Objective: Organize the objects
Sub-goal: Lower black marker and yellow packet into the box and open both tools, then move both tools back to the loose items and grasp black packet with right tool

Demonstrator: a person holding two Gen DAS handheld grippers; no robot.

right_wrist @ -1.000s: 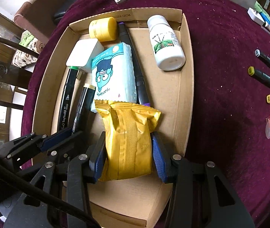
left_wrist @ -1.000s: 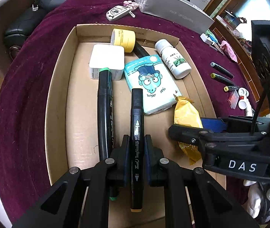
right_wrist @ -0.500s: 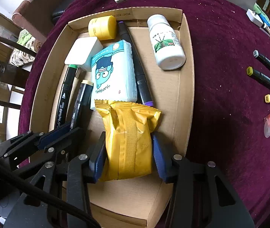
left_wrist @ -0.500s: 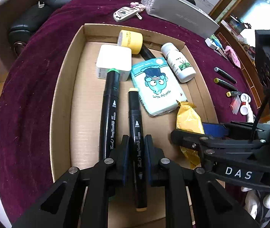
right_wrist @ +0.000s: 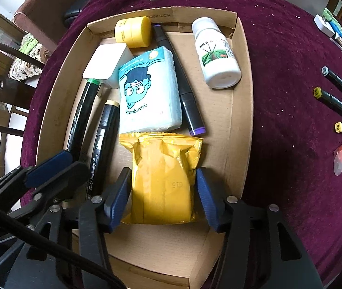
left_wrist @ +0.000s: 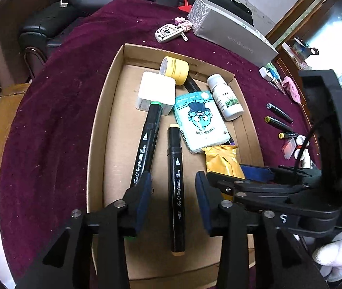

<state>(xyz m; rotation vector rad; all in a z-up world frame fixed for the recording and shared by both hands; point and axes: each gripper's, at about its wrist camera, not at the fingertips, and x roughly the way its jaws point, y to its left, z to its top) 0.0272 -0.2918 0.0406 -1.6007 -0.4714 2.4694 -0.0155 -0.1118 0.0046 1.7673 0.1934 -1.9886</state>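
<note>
A cardboard tray [left_wrist: 98,130] [right_wrist: 243,110] lies on the maroon cloth. My left gripper [left_wrist: 173,190] is open over a black marker with a tan cap [left_wrist: 176,183] [right_wrist: 101,144] that lies in the tray between its spread fingers. A green-capped marker [left_wrist: 147,139] lies to its left. My right gripper [right_wrist: 162,192] stands open around a yellow snack pouch [right_wrist: 163,178] [left_wrist: 221,161] resting in the tray; its pads look just apart from the pouch.
The tray also holds a tissue pack [right_wrist: 147,91], a white box [right_wrist: 106,63], a yellow jar [right_wrist: 134,32], a white bottle [right_wrist: 215,53] and a purple-capped marker [right_wrist: 183,84]. Three markers [right_wrist: 334,101] and small items lie on the cloth to the right. A key fob [left_wrist: 168,32] and grey box [left_wrist: 231,38] lie beyond.
My left gripper has opened and let go of the tan-capped marker, which now lies in the tray. My right gripper has opened slightly around the yellow pouch.
</note>
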